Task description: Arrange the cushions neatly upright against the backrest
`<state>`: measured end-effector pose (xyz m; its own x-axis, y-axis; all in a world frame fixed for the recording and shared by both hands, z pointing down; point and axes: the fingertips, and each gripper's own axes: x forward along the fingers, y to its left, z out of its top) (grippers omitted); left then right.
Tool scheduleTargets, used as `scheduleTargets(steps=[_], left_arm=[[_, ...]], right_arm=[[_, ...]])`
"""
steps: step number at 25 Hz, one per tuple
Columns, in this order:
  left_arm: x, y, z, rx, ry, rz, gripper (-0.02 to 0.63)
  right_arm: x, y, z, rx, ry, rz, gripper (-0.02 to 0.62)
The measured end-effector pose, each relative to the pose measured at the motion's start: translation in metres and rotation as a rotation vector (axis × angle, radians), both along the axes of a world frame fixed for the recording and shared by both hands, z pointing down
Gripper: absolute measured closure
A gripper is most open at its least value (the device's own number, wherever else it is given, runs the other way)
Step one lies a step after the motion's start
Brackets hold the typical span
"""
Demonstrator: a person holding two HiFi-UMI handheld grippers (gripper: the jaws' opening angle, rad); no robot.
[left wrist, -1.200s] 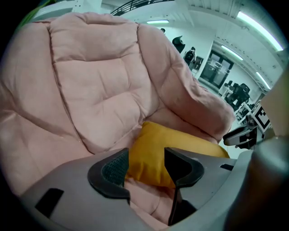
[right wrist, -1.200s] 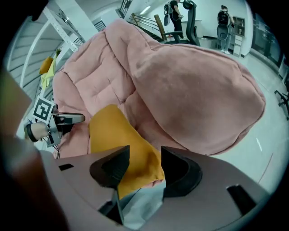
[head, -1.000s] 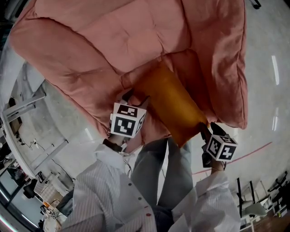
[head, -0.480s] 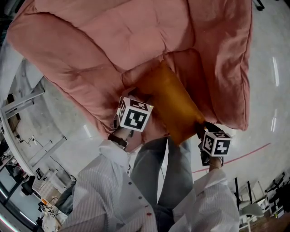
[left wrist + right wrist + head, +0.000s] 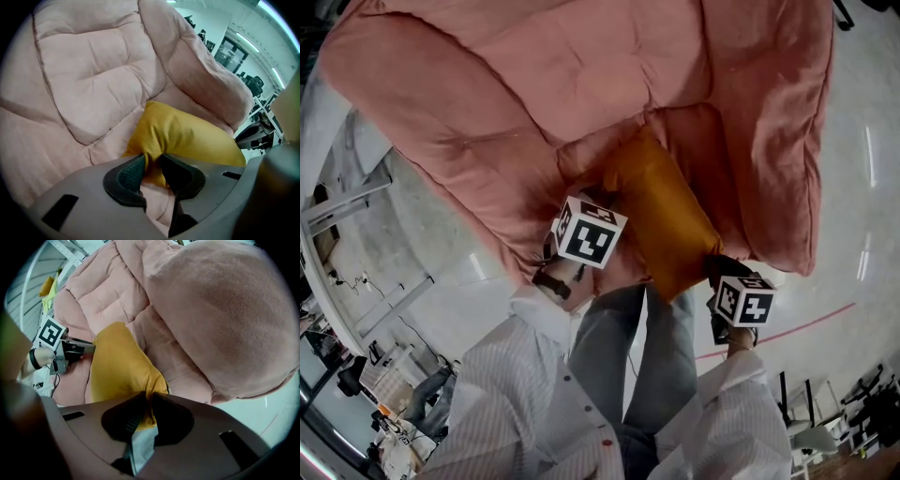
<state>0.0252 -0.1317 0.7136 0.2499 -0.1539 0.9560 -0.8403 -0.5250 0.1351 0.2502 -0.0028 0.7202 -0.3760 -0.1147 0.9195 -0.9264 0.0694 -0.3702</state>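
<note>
A big, soft pink armchair [image 5: 534,84] fills most of the head view and stands on a pale, glossy floor [image 5: 853,187]. Its quilted backrest [image 5: 93,61] rises behind the seat [image 5: 694,141], with a plump armrest [image 5: 422,131] on each side. The person stands at the chair's front edge in a striped shirt [image 5: 516,394] and grey trousers [image 5: 647,356]. A single mustard cushion [image 5: 661,220] lies slantwise across the front of the seat between the armrests. It is well forward of the backrest and is not propped upright against it; its near end hangs over the seat's front edge by the person's legs. The left tongs [image 5: 152,161] point steeply down at the cushion's corner on the person's left. Their jaws have just been closing and now pinch a fold of the yellow fabric between the ribbed pads. The right tongs [image 5: 149,401] are at the cushion's opposite corner, near the front of the other armrest. Their jaws have likewise just been closing and are clamped on a narrow tip of the fabric. Each of the tongs carries a marker cube [image 5: 591,230], and the right one's cube [image 5: 742,300] sits just beyond the cushion's near end.
</note>
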Motion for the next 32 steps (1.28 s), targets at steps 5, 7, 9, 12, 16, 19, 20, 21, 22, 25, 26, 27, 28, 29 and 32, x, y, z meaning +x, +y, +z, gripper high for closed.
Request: scheduleTargets(steps=[5,7,9,12,16,19,20,21,22,25,26,27,28,29,32], left_arm=[[0.002,0.001,0.001,-0.009,0.013,-0.001,0.546],[0.005,0.003,0.0,-0.011,0.019,-0.003,0.562],[0.01,0.004,-0.002,-0.009,0.025,-0.006,0.569],[0.011,0.005,-0.009,-0.004,0.037,-0.018,0.571],[0.009,0.006,-0.019,0.002,0.057,-0.037,0.571],[0.011,0.01,-0.03,0.014,0.07,-0.052,0.571],[0.011,0.011,-0.035,0.019,0.075,-0.058,0.571],[0.011,0.011,-0.039,0.025,0.079,-0.065,0.571],[0.011,0.012,-0.044,0.032,0.085,-0.074,0.571],[0.007,0.009,-0.059,0.06,0.103,-0.11,0.569],[0.004,0.005,-0.063,0.074,0.111,-0.124,0.569],[0.0,0.001,-0.067,0.087,0.119,-0.139,0.569],[-0.005,-0.002,-0.071,0.097,0.127,-0.157,0.568],[-0.012,-0.005,-0.074,0.101,0.135,-0.176,0.568],[-0.029,-0.012,-0.084,0.116,0.152,-0.233,0.568]], right_arm=[[-0.002,-0.001,-0.003,0.011,0.004,-0.008,0.569],[0.0,-0.001,-0.004,0.02,0.004,-0.01,0.571],[0.006,0.001,-0.006,0.027,0.008,-0.005,0.572],[0.008,-0.001,-0.011,0.041,0.018,-0.003,0.574],[0.007,-0.004,-0.017,0.064,0.026,0.003,0.574],[0.012,-0.005,-0.025,0.085,0.04,0.003,0.574],[0.014,-0.005,-0.029,0.092,0.044,0.003,0.574],[0.016,-0.006,-0.032,0.099,0.05,0.004,0.574],[0.018,-0.008,-0.036,0.106,0.057,0.005,0.574],[0.02,-0.023,-0.051,0.143,0.077,-0.011,0.574],[0.019,-0.031,-0.056,0.156,0.083,-0.018,0.574],[0.017,-0.039,-0.061,0.168,0.089,-0.024,0.574],[0.013,-0.048,-0.064,0.179,0.094,-0.031,0.574],[0.007,-0.056,-0.067,0.189,0.101,-0.04,0.574],[-0.005,-0.078,-0.079,0.218,0.125,-0.078,0.574]])
